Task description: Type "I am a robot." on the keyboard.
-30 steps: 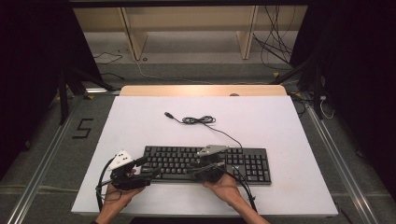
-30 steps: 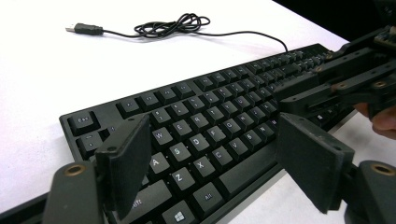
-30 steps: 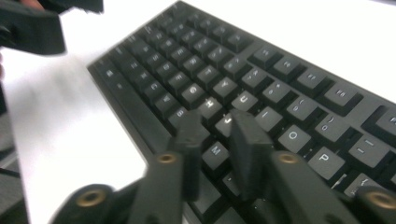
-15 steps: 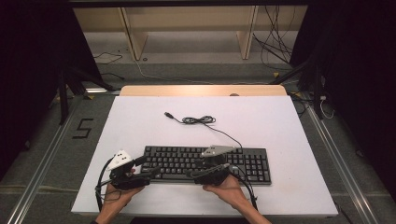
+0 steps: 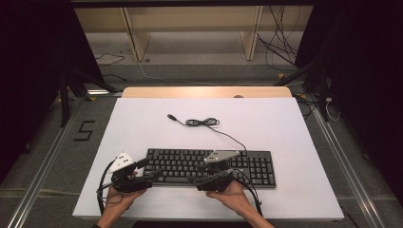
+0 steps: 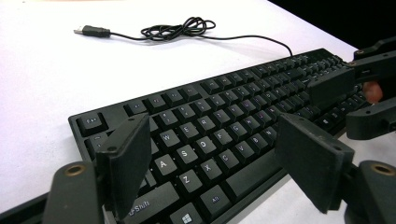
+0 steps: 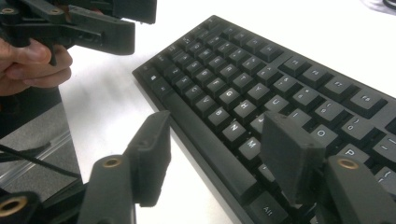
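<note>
Black full-size keyboard [image 5: 209, 166] lies flat on the white worktop [image 5: 142, 123], toward the near edge, long side parallel to the person. Its thin black cable [image 5: 223, 133] runs from the back right of the board, gathers in a loose coil [image 5: 202, 122] toward the middle of the worktop, and ends in a USB plug [image 5: 172, 117] lying free on the surface. Left tongs [image 5: 154, 174], held in the person's left hand [image 5: 121, 194], sit at the near-left corner of the keyboard; in the left gripper view the jaws stand wide apart and empty, straddling the lower-left key rows around Shift and Z, one jaw over the left end, the other out over the front edge. Cannot tell whether either jaw touches the board. Right tongs [image 5: 197, 178], in the right hand [image 5: 228, 192], hover at the front edge near the middle of the board; the right gripper view shows these jaws also spread open, gripping nothing, one jaw over the bare worktop in front, the other over the keys near M and Alt. Both point roughly inward toward each other. Beyond the worktop's far wooden edge [image 5: 204, 91], loose cables [image 5: 280, 52] lie on the floor.
</note>
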`<state>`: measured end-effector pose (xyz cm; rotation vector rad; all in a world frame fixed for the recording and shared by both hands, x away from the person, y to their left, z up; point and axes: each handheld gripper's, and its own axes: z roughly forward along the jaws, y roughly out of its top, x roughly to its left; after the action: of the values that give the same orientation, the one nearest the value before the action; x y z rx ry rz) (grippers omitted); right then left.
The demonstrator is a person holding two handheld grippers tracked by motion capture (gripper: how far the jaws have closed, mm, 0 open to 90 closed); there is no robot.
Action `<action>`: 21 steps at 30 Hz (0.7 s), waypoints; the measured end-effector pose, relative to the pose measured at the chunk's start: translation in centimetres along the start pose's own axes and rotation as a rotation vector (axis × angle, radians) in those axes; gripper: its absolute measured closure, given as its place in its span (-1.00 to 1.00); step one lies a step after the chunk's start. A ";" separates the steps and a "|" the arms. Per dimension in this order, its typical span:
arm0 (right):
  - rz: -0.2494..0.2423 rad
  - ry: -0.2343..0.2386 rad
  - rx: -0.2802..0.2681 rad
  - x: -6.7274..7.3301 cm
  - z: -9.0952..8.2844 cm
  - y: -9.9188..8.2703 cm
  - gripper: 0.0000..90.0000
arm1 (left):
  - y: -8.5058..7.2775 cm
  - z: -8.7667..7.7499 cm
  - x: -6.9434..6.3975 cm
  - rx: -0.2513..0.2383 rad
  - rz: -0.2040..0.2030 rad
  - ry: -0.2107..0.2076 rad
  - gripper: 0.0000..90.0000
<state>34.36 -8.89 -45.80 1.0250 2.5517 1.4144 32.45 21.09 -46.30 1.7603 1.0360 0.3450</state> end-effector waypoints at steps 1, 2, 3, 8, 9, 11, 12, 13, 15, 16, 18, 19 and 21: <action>0.000 0.004 0.003 0.1 0.0 0.0 0.03 | 0.0 0.0 0.0 0.001 0.000 0.001 -0.41; -0.001 0.006 0.006 0.1 0.1 -0.1 0.09 | 0.0 0.1 0.0 0.003 0.000 0.001 -0.41; -0.007 0.008 0.008 0.1 0.1 -0.1 0.14 | 0.0 0.1 0.0 0.004 0.001 0.001 -0.41; -0.018 0.005 0.024 0.4 0.4 -0.3 0.47 | -0.1 0.2 0.0 0.002 -0.001 0.000 -0.41; -0.021 0.006 0.026 0.4 0.4 -0.4 0.53 | 0.0 0.2 0.0 0.004 0.000 -0.001 -0.41; -0.022 0.006 0.032 0.5 0.5 -0.5 0.64 | 0.0 0.2 0.0 0.003 -0.003 0.000 -0.41; -0.024 0.004 0.033 0.5 0.5 -0.5 0.70 | 0.0 0.1 0.1 0.003 -0.003 0.000 -0.41; -0.030 0.001 0.032 0.5 0.6 -0.5 0.75 | 0.0 0.2 0.1 0.002 -0.004 0.000 -0.41; -0.032 -0.001 0.037 0.4 0.6 -0.6 0.83 | -0.1 0.2 0.1 0.003 -0.002 -0.001 -0.41; -0.031 -0.005 0.038 0.4 0.7 -0.6 0.87 | -0.1 0.2 0.1 0.003 -0.002 -0.001 -0.41; -0.032 -0.007 0.044 0.4 0.8 -0.6 0.93 | -0.1 0.2 0.1 0.003 -0.003 -0.001 -0.41; -0.032 -0.010 0.049 0.4 0.9 -0.7 0.95 | -0.1 0.2 0.1 0.003 -0.003 -0.001 -0.41; -0.036 -0.013 0.056 0.4 1.1 -0.7 0.99 | -0.1 0.2 0.1 0.003 -0.003 -0.001 -0.41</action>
<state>34.06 -8.14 -46.90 0.9871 2.6008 1.3309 32.58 21.02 -46.45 1.7614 1.0390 0.3414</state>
